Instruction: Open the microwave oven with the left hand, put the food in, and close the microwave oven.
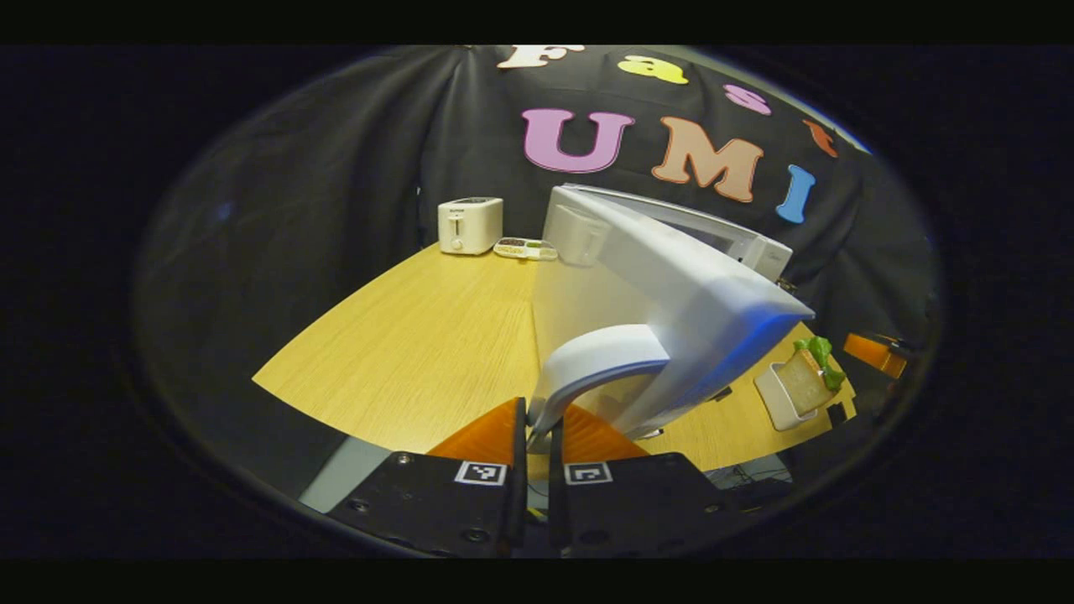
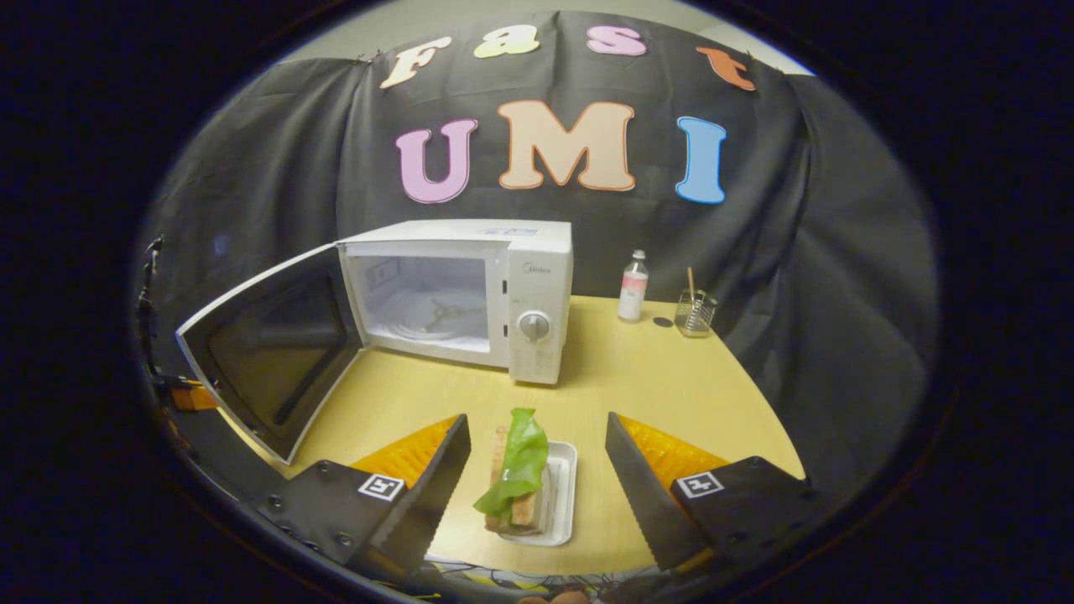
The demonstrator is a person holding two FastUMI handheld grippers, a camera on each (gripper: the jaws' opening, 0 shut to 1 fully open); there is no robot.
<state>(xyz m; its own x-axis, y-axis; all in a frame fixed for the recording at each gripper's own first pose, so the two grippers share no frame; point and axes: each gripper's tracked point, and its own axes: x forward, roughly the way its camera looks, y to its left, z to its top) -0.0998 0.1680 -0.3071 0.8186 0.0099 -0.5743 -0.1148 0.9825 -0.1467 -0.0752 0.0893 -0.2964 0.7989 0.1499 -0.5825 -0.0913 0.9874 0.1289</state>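
A faint brand name marks the microwave point(image 2: 457, 289), too small to make out.

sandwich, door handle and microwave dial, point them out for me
sandwich point(image 2: 518, 478), right gripper view, on the lettuce leaf on top
door handle point(image 1: 597, 362), left gripper view, on the curved grip
microwave dial point(image 2: 534, 325), right gripper view, on the round knob's face

The right hand-held gripper point(image 2: 537, 482) gapes over a sandwich point(image 2: 518, 474) before the open-doored microwave point(image 2: 470, 294).
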